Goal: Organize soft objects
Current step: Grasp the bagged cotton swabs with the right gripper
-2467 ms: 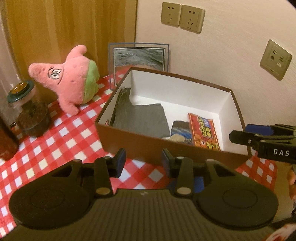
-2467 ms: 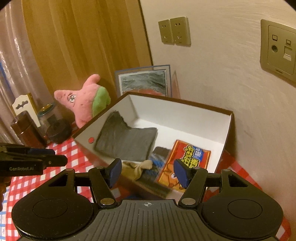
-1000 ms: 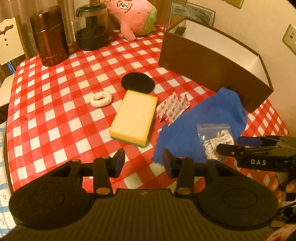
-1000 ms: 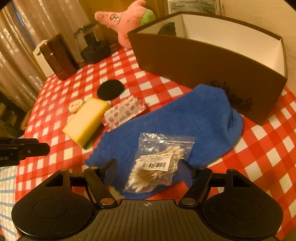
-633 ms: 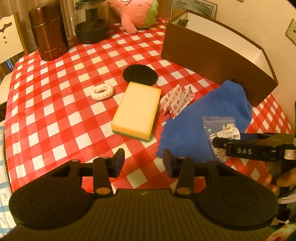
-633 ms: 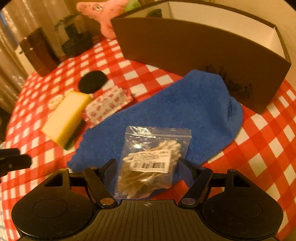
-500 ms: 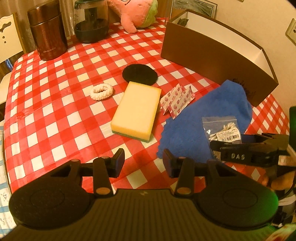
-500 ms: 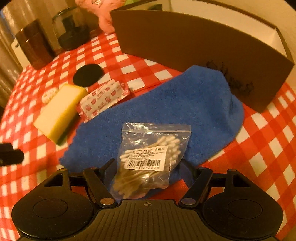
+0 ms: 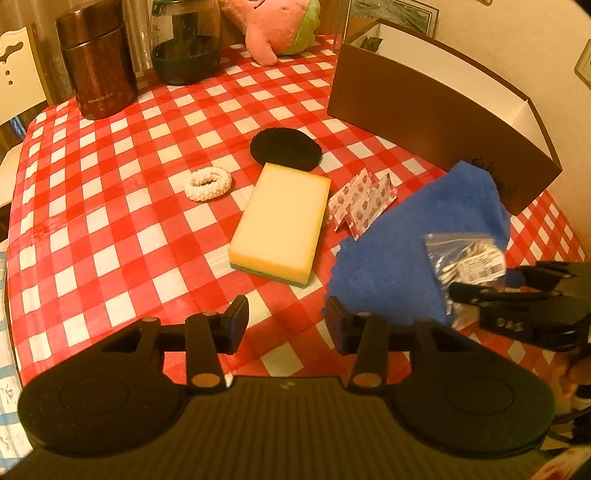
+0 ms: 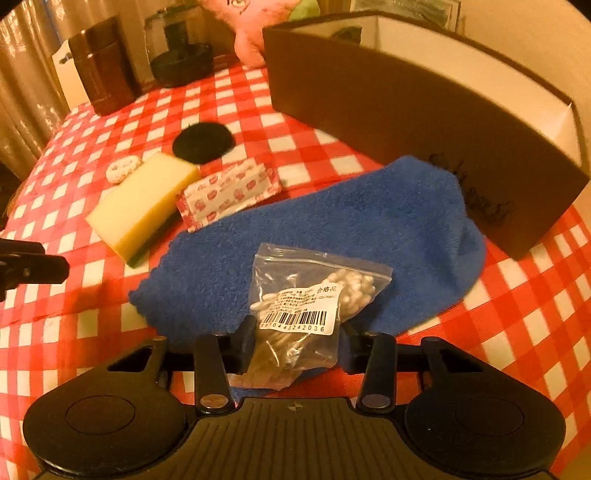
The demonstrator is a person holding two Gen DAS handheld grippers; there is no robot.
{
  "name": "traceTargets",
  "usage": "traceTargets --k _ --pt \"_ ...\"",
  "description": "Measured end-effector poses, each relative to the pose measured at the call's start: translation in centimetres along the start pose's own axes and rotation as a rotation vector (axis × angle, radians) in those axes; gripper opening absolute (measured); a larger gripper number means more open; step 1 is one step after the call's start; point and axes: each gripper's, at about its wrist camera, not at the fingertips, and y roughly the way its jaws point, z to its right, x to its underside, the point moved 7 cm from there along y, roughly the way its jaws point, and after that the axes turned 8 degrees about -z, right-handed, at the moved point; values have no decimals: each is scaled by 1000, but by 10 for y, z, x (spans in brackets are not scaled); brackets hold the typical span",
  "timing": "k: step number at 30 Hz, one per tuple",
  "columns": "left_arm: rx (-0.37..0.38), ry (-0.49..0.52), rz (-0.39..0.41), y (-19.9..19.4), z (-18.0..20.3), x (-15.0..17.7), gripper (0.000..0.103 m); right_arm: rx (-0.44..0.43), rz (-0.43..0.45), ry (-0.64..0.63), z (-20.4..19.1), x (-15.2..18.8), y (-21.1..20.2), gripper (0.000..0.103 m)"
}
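A clear zip-top bag of cotton swabs [image 10: 306,317] lies on a blue fluffy sock [image 10: 332,232] spread over the red-and-white checked tablecloth [image 9: 110,206], just in front of the brown box [image 10: 406,110] with its white inside. The bag is crinkled and see-through, packed with white-tipped swabs, and carries a white label with a barcode and small print. The right gripper [image 10: 295,350] has the bag's near end between its fingers and its jaws are closing on it; the left pad looks to be against the plastic, but whether the right pad touches it is hard to tell from this angle. The left gripper [image 9: 286,323] hangs above the cloth at the sock's near left edge, its jaws parted with nothing between them. To the left of the sock lie a red-printed white packet [image 9: 362,206], a yellow sponge [image 9: 282,225] with a green underside, a white scrunchie [image 9: 207,183] and a black round pad [image 9: 285,148]. At the far edge stand a brown canister [image 9: 98,62], a dark glass jar [image 9: 186,44] and a pink plush toy [image 9: 275,26].
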Motion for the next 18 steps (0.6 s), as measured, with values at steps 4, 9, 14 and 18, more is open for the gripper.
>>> traceTargets --k 4,9,14,18 --pt "-9 8 14 0 -3 -4 50 -3 53 7 4 -10 -16 44" --pt "-16 32 39 2 -7 -13 50 -14 88 33 12 -25 -19 44" --pt "-61 57 82 8 -22 -32 51 -26 86 61 20 -34 -13 44" --pt "-94 63 102 19 -38 -51 51 -36 98 65 20 -46 -9 44"
